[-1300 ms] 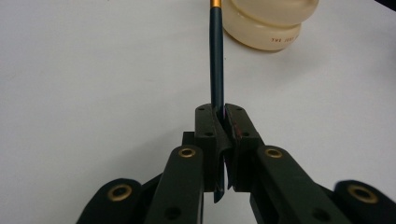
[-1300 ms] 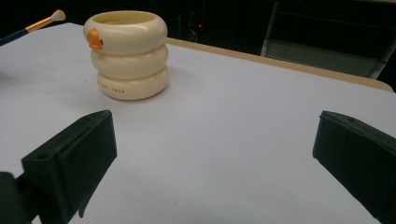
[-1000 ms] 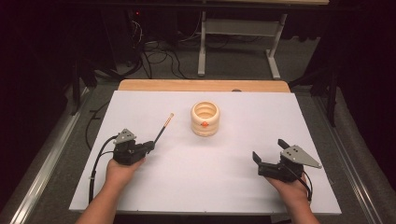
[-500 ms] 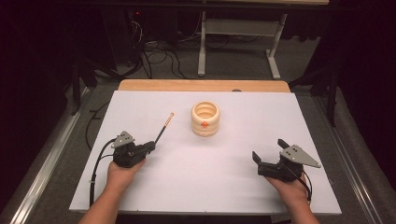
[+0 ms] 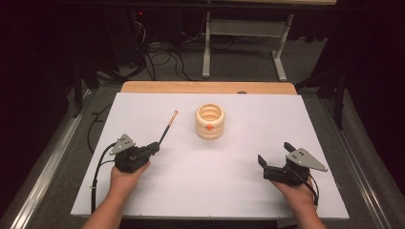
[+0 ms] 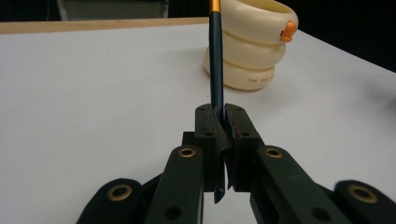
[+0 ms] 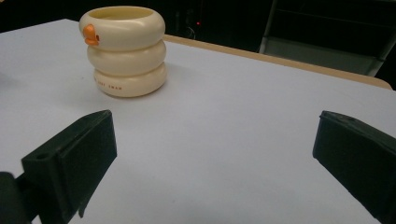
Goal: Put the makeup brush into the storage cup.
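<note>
1. Nearest the lower edge of the high view, two forearms are coming in from the bottom, one hand on each gripper.
2. At the lower left, the left gripper (image 5: 154, 147) is clamping tight on the lower end of a dark pencil (image 5: 167, 129); in the left gripper view the jaws are pressing together on the dark shaft (image 6: 215, 65), which is rising straight up the centre of that frame.
3. At the lower right, the right gripper (image 5: 275, 155) is resting low over the white board (image 5: 239, 191) with its jaws standing wide apart and gripping nothing; bare board is lying between them in the right gripper view.
4. Farther up, the pencil's orange tip is pointing toward the upper middle, left of the cream ringed cup (image 5: 209, 121) and apart from it.
5. The cup is standing upright just above the frame's centre, its small orange knob facing the viewer.
6. Beyond the board, a wooden table edge (image 5: 208, 87) is running across the frame.
</note>
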Demonstrator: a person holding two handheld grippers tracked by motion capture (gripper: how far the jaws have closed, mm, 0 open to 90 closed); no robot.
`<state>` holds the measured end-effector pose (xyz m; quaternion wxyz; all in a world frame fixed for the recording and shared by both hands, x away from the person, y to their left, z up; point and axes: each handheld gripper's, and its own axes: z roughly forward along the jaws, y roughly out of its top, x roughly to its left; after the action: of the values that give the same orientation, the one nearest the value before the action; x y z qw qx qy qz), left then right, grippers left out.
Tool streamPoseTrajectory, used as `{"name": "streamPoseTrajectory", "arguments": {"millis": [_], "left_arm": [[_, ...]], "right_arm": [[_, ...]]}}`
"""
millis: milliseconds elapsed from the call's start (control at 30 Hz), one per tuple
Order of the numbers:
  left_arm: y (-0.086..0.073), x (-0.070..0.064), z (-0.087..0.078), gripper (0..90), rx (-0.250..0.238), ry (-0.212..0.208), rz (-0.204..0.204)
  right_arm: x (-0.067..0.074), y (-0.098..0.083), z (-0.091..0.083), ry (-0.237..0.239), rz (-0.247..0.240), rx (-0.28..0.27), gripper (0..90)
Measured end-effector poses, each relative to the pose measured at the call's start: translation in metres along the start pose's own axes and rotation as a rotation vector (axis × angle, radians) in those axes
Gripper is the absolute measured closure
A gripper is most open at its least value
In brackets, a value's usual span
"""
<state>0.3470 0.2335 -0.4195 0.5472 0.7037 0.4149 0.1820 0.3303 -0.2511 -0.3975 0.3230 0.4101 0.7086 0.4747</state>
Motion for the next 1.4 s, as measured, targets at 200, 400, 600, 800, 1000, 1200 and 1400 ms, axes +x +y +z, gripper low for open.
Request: {"name": "streamPoseTrajectory", "arguments": {"millis": [200, 400, 600, 800, 1000, 1200, 1400], "left_arm": [[0.003, -0.005, -0.003, 85.3, -0.034, -0.019, 0.004], [0.005, -0.011, -0.002, 85.3, -0.04, -0.041, 0.024], [0.009, -0.022, 0.002, 85.3, -0.029, -0.064, 0.056], [0.014, -0.033, 0.008, 85.3, -0.019, -0.089, 0.079], [0.025, -0.046, 0.014, 85.3, -0.031, -0.125, 0.101], [0.029, -0.058, 0.027, 85.3, -0.023, -0.154, 0.121], [0.03, -0.066, 0.041, 85.3, -0.027, -0.185, 0.117]], "right_arm": [[0.0, 0.0, 0.001, 0.002, -0.003, 0.0, 1.1], [0.0, 0.0, 0.002, 0.002, -0.002, 0.001, 1.1], [0.0, 0.0, 0.001, 0.001, -0.005, -0.005, 1.1], [0.0, 0.0, 0.0, -0.004, -0.001, -0.002, 1.2], [0.0, 0.0, 0.0, -0.006, -0.002, -0.003, 1.1], [0.0, 0.0, -0.001, -0.002, -0.008, -0.008, 1.1], [0.0, 0.0, -0.001, -0.008, -0.004, -0.003, 1.1]]}}
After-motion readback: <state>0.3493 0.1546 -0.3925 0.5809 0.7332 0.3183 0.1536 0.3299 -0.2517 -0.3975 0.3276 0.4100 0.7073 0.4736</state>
